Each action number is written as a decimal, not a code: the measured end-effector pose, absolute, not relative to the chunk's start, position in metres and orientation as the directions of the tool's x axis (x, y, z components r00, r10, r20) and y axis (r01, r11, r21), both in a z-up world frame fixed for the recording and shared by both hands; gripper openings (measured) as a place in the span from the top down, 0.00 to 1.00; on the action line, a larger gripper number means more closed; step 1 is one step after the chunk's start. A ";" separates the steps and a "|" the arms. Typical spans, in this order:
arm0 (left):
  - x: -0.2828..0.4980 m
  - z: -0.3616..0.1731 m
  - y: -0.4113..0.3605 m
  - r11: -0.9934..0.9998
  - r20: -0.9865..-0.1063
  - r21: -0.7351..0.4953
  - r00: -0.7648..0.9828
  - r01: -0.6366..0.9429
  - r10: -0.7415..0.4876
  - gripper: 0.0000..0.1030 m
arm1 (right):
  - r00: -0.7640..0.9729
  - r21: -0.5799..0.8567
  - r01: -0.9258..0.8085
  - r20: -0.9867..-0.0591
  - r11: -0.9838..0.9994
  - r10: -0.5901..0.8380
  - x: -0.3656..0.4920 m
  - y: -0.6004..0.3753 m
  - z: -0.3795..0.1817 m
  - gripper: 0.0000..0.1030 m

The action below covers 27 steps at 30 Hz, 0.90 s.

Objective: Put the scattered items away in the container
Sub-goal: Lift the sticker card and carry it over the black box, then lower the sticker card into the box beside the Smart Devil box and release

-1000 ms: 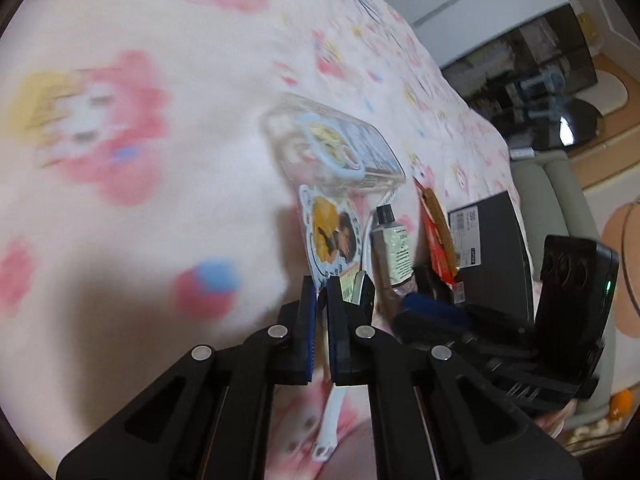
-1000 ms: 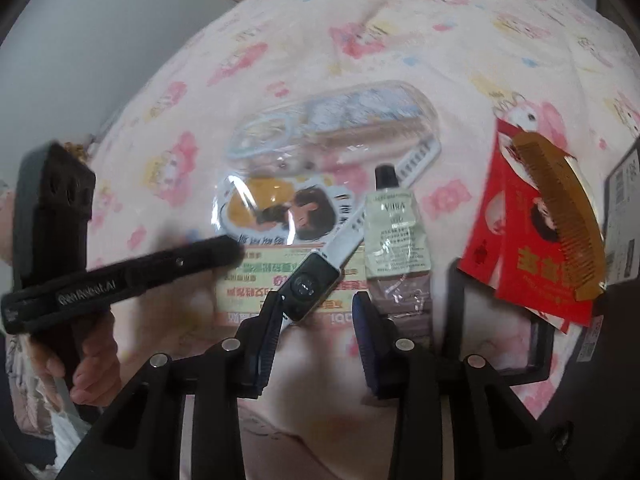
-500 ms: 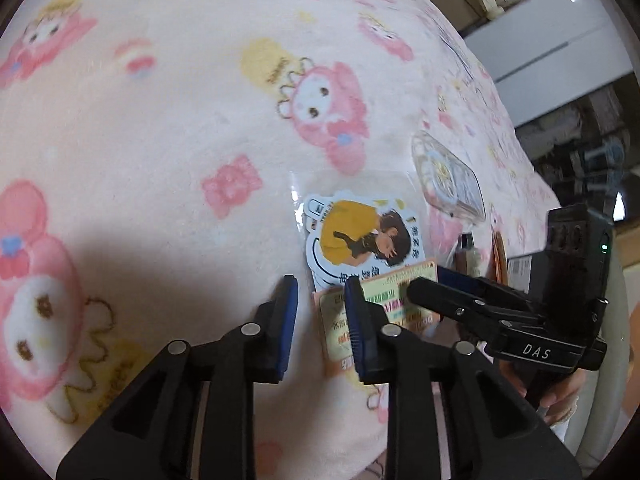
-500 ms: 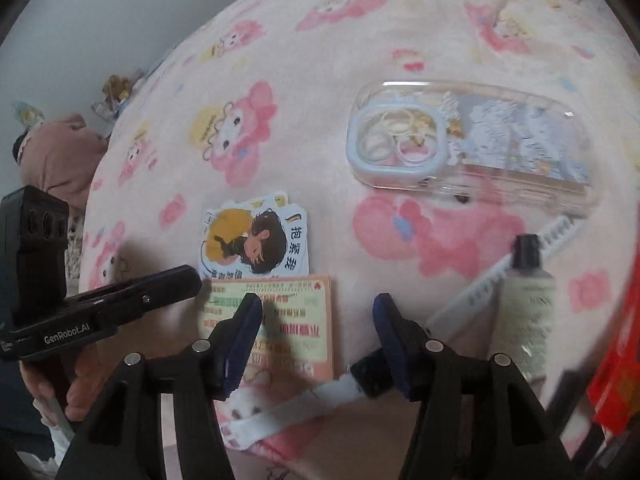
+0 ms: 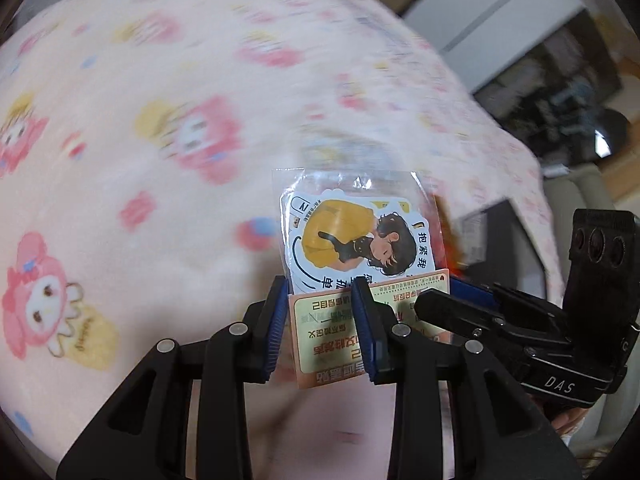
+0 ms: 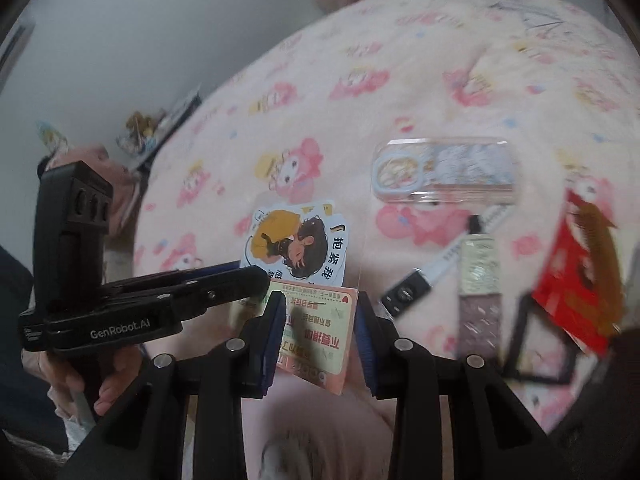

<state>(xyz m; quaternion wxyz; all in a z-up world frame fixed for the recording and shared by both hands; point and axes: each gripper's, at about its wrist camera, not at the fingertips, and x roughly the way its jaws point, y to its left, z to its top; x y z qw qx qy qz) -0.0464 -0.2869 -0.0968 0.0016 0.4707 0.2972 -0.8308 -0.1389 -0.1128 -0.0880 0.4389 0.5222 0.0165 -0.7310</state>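
A clear sleeve with a cartoon sticker (image 5: 352, 236) (image 6: 298, 242) and a pink-and-yellow card (image 5: 328, 340) (image 6: 316, 328) hangs tilted above the pink blanket. My right gripper (image 6: 320, 332) (image 5: 436, 300) is closing, and its pads press the card's two sides. My left gripper (image 5: 322, 320) (image 6: 252, 276) is opening. The card's left edge sits by its left pad and its right finger crosses in front of the card. A blurred black box (image 5: 508, 240) lies at the right.
On the blanket lie a clear phone case (image 6: 448, 176), a small tube bottle (image 6: 478, 264), a black gadget on a white strap (image 6: 406, 294) and a red packet (image 6: 576, 300) with a brown comb (image 6: 596, 232). A black rectangular rim (image 6: 536, 344) lies near them. A hand (image 6: 108, 384) holds the left gripper.
The left jaws went from shut to apart. The right gripper left the black gadget, opened wide and closed around the card. The sticker sleeve rose off the blanket with both grippers.
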 end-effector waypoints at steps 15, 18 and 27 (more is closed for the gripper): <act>-0.130 -0.032 -0.035 -0.835 -0.695 -0.525 -0.483 -0.166 0.533 0.70 | -0.448 0.361 0.365 -0.740 -0.858 -0.502 -0.107 0.147 -0.028 0.70; -0.154 -0.056 0.001 -0.817 -0.717 -0.551 -0.405 -0.170 0.568 0.70 | -0.443 0.327 0.309 -0.781 -0.893 -0.440 -0.124 0.183 -0.049 0.70; -0.185 -0.124 0.051 -0.914 -0.890 -0.387 -0.211 -0.123 0.405 0.70 | -0.229 0.310 0.233 -0.904 -0.922 -0.362 -0.166 0.202 -0.142 0.69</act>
